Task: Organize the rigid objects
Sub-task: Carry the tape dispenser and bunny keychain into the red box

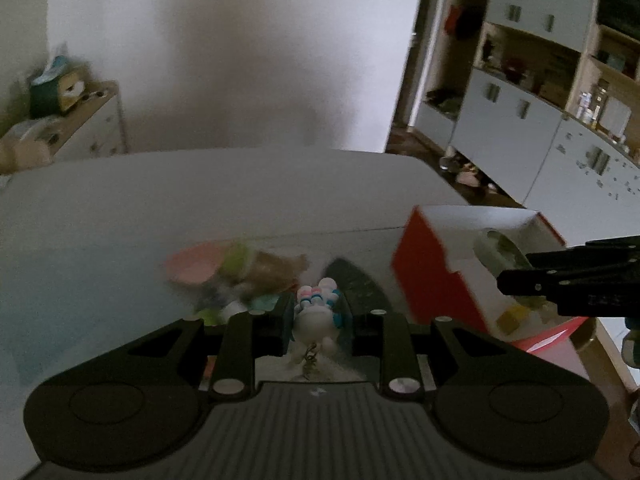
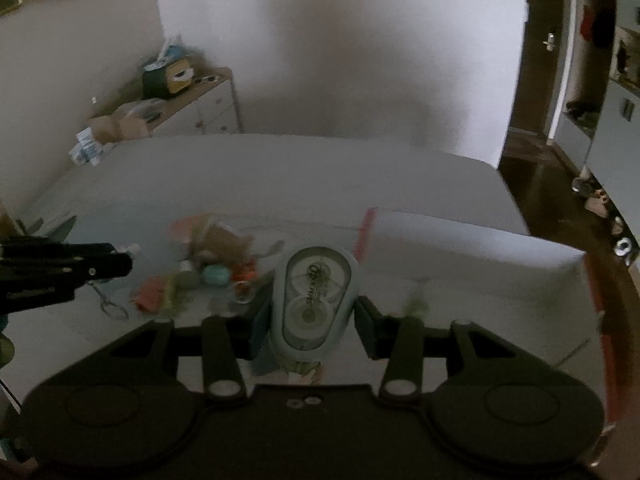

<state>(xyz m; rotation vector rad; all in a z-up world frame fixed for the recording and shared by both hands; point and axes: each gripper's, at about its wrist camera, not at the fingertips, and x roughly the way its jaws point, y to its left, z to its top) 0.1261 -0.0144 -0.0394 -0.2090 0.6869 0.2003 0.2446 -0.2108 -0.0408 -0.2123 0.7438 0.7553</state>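
Observation:
My left gripper (image 1: 318, 314) is shut on a small white toy figure keychain (image 1: 316, 316) with pink and blue ears, held above the table. My right gripper (image 2: 310, 312) is shut on a pale correction tape dispenser (image 2: 314, 300) marked "5MM x 40". In the left wrist view the right gripper (image 1: 504, 280) reaches in from the right, over the red and white box (image 1: 440, 276), with the dispenser (image 1: 498, 250) at its tip. In the right wrist view the left gripper (image 2: 124, 266) comes in from the left. A blurred pile of small colourful items (image 2: 208, 268) lies on the table between them.
The red and white box (image 2: 460, 264) stands open at the right, a yellow piece (image 1: 514, 316) inside it. A white table (image 2: 280, 168) stretches ahead to a white wall. A low dresser (image 2: 204, 100) stands at the back left, cabinets (image 1: 520, 100) at the right.

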